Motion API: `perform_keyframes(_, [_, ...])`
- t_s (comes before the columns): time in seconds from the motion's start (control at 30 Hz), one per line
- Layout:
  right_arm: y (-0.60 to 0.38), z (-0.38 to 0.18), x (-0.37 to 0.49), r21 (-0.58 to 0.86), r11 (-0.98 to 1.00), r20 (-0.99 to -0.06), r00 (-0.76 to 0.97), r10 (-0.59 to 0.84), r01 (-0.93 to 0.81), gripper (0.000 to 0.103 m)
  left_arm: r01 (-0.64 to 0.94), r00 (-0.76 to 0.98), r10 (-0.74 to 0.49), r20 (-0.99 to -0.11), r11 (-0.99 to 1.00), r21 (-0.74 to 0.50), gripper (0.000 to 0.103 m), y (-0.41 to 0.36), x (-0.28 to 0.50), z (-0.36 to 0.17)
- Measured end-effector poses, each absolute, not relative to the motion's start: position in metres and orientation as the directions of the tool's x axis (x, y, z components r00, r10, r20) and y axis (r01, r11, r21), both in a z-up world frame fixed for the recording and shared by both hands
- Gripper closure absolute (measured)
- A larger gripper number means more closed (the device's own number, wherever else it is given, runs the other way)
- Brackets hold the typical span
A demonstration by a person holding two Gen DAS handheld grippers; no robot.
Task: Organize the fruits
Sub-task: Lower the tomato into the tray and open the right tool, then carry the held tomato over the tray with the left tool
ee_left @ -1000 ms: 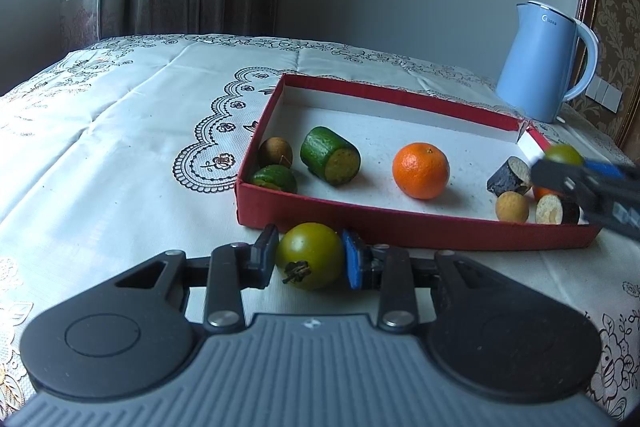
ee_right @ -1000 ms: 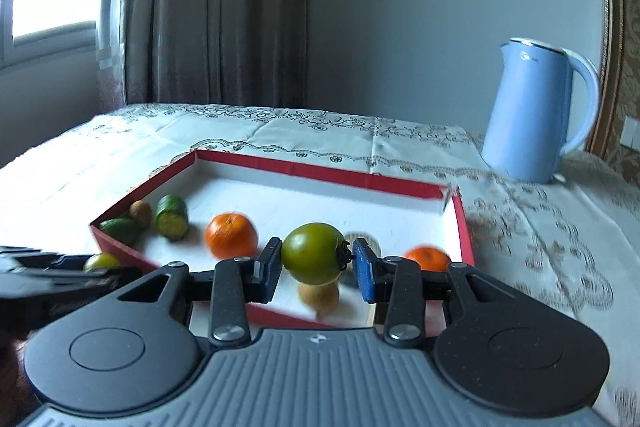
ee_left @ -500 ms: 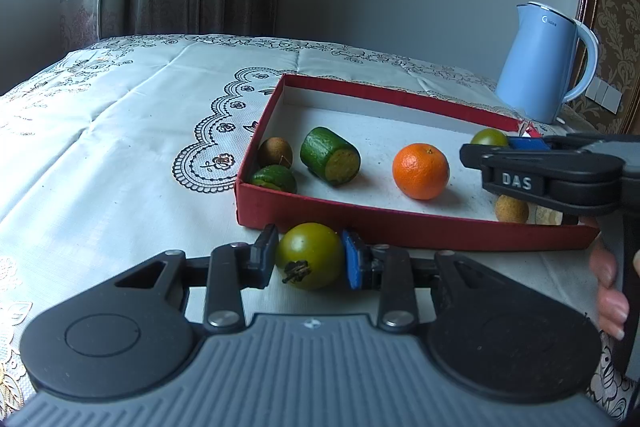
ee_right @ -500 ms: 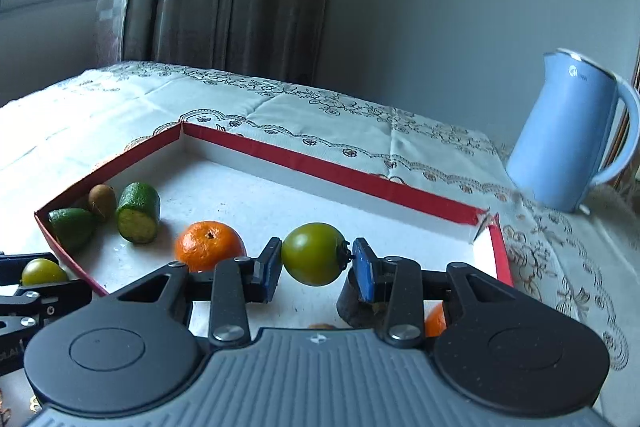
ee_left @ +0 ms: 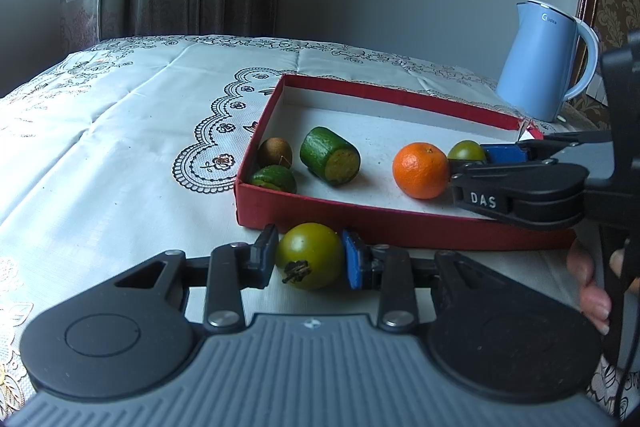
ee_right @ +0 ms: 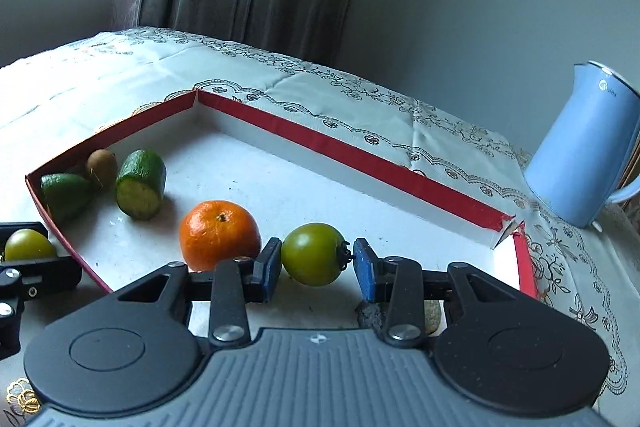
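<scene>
Right wrist: tool (ee_right: 316,269) opening around tomato (ee_right: 313,254).

My right gripper (ee_right: 316,269) is opening around a green tomato (ee_right: 313,253) on the red tray (ee_right: 348,151) floor, just right of the orange (ee_right: 219,235); its right pad stands clear.

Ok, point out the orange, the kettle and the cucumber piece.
orange (ee_right: 219,235): right wrist view, middle of its peel.
kettle (ee_left: 541,65): left wrist view, middle of its body.
cucumber piece (ee_left: 330,155): left wrist view, green skin near its cut end.
</scene>
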State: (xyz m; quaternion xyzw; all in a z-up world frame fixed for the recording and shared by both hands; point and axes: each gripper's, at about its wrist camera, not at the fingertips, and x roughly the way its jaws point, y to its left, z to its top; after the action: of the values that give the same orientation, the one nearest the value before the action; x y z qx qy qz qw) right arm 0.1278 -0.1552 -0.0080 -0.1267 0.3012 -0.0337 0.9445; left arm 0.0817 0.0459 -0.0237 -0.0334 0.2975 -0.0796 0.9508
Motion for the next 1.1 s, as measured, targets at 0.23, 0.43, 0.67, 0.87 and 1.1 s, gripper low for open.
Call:
perform_keyframes(0.23, [-0.172, 0.005, 0.092, -0.168, 0.985, -0.489, 0.864, -0.119, 0.041, 0.042, 0.131, 0.812, -0.158, -0.563, 0.987, -0.088, 0.071, 0.043, 0.082, -0.024])
perform_keyframes(0.43, [-0.191, 0.01, 0.027, -0.09, 0.996, -0.395, 0.918, -0.025, -0.011, 0.028, 0.13, 0.813, -0.148, -0.564, 0.989, -0.071, 0.071, 0.04, 0.082, -0.024])
perform_keyframes(0.67, [-0.205, 0.0, 0.006, -0.071, 0.997, -0.404, 0.915, -0.011, -0.019, 0.026, 0.123, 0.818, -0.126, -0.561, 0.991, -0.045, 0.071, 0.037, 0.08, -0.023])
perform_keyframes(0.87, [-0.203, -0.003, 0.003, -0.067, 0.997, -0.412, 0.911, 0.004, -0.034, 0.026, 0.122, 0.816, -0.128, -0.563, 0.991, -0.048, 0.072, 0.038, 0.078, -0.022])
perform_keyframes(1.1, [-0.199, -0.005, 0.004, -0.083, 0.995, -0.428, 0.904, 0.008, -0.048, 0.018, 0.143, 0.828, -0.139, -0.543, 0.989, -0.036, 0.072, 0.039, 0.071, -0.012])
